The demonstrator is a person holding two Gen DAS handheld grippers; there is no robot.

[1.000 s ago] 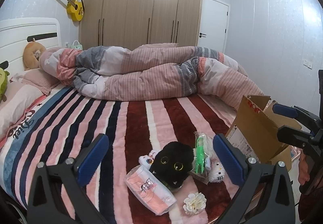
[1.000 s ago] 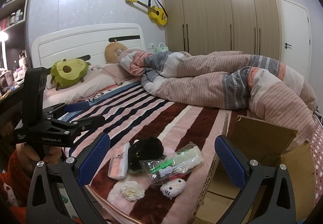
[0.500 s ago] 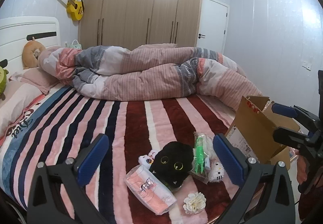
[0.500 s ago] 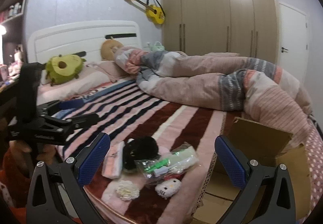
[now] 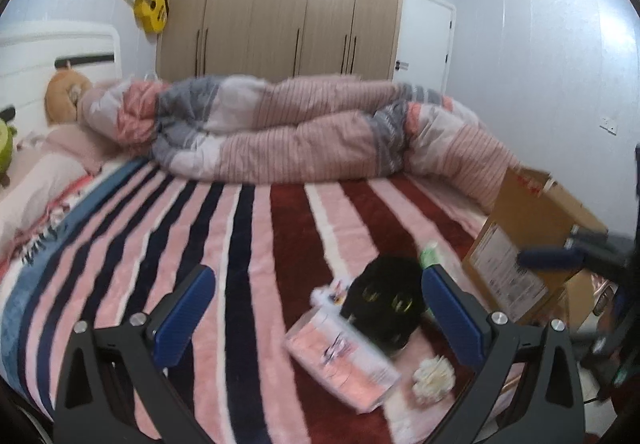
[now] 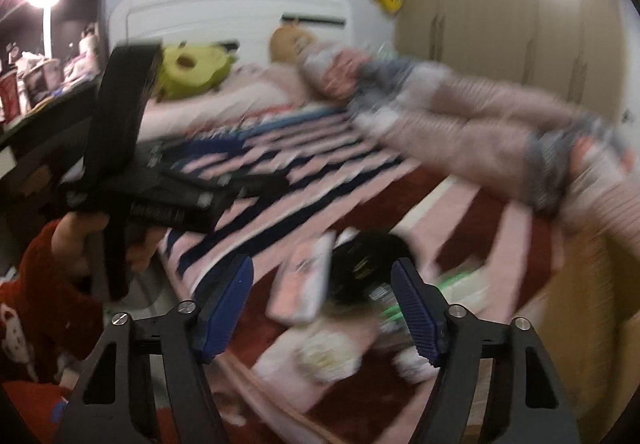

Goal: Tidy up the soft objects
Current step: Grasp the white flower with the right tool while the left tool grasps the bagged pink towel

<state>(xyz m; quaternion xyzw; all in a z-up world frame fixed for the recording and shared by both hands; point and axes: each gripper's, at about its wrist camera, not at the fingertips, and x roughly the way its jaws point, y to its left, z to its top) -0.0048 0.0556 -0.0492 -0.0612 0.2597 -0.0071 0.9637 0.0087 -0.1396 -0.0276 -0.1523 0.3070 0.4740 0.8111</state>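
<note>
A small pile lies at the near edge of the striped bed: a black cat plush [image 5: 382,300] [image 6: 366,270], a pink wrapped pack [image 5: 340,358] [image 6: 304,294], a white fabric flower [image 5: 434,378] [image 6: 324,354], a green item in a clear bag [image 5: 430,256] [image 6: 460,286] and a small white plush [image 6: 416,364]. My left gripper [image 5: 316,318] is open and empty, just short of the pile. My right gripper [image 6: 322,312] is open and empty, hovering over the pile; its view is blurred.
An open cardboard box [image 5: 528,240] stands on the bed right of the pile. A rolled pink and grey duvet [image 5: 320,132] lies across the far side. A green avocado plush [image 6: 192,72] sits by the headboard. The striped blanket [image 5: 200,228] lies between.
Both grippers have swung left and come closer to the pile. The right gripper's jaws have narrowed somewhat but stay open. Nothing was taken hold of.
</note>
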